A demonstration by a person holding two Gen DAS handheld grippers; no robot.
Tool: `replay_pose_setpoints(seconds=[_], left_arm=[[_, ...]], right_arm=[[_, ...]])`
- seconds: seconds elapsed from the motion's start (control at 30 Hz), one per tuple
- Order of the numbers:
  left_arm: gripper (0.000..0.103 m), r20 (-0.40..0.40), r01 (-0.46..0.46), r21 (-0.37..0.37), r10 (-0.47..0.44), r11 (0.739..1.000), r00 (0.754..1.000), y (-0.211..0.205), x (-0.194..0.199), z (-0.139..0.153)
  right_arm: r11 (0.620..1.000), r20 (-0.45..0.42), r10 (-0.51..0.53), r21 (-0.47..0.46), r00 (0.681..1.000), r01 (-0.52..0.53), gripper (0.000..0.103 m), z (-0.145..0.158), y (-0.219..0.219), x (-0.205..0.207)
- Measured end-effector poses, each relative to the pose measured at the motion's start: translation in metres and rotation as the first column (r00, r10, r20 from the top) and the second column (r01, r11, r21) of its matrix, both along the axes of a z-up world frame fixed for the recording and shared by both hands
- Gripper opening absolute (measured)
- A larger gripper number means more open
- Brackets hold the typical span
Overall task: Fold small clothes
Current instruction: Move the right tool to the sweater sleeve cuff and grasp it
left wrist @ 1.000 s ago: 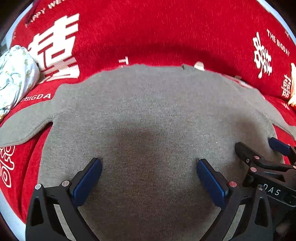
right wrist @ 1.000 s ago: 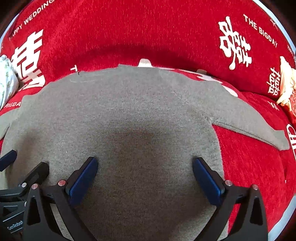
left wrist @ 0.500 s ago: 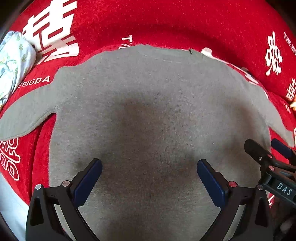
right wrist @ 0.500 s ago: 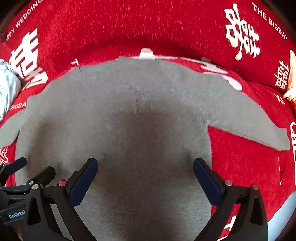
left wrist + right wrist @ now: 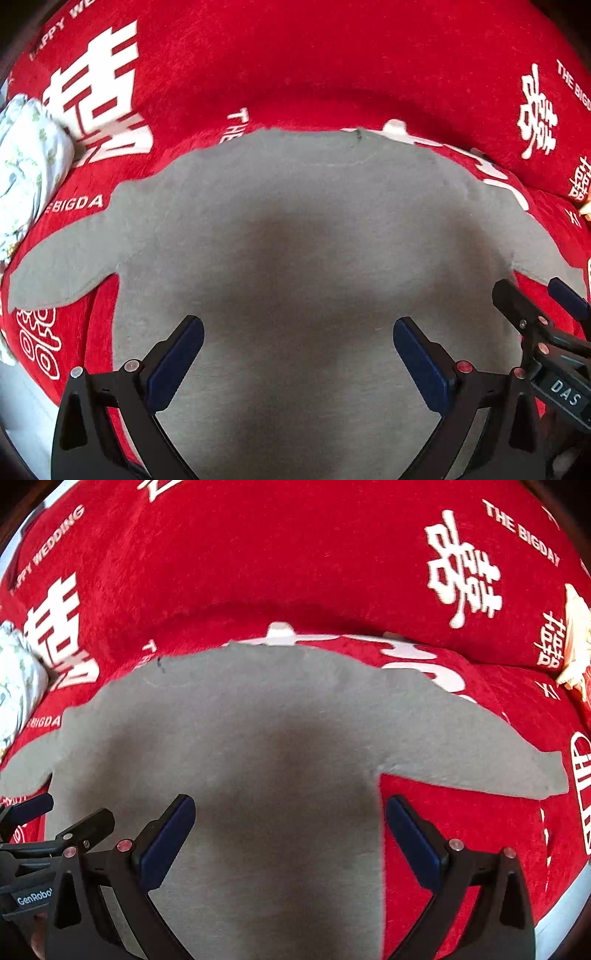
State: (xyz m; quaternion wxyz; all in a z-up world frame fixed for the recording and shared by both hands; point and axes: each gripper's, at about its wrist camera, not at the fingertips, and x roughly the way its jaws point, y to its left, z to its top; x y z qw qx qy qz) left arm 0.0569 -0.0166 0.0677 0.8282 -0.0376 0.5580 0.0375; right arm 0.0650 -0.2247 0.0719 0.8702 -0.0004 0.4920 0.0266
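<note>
The grey sweater (image 5: 295, 258) lies flat and fully unfolded on the red cover (image 5: 314, 66), sleeves outstretched, while the left gripper (image 5: 297, 354) and right gripper (image 5: 290, 830) hover above it with fingers spread, gripping nothing; every fold remains outstanding.

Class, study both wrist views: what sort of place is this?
Probably a home living room: a grey sweater lies spread on a sofa under a red wedding-print cover, with a floral bundle of cloth beside it.
</note>
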Motion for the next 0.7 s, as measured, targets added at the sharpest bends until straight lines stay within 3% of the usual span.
replay_pose_setpoints(seconds=[0.7], left_arm=[[0.103, 0.050, 0.133, 0.051, -0.135, 0.990, 0.990, -0.112, 0.036, 0.013]], right_arm=[[0.975, 0.051, -0.222, 0.037, 0.974, 0.220, 0.102, -0.005, -0.134, 0.000]])
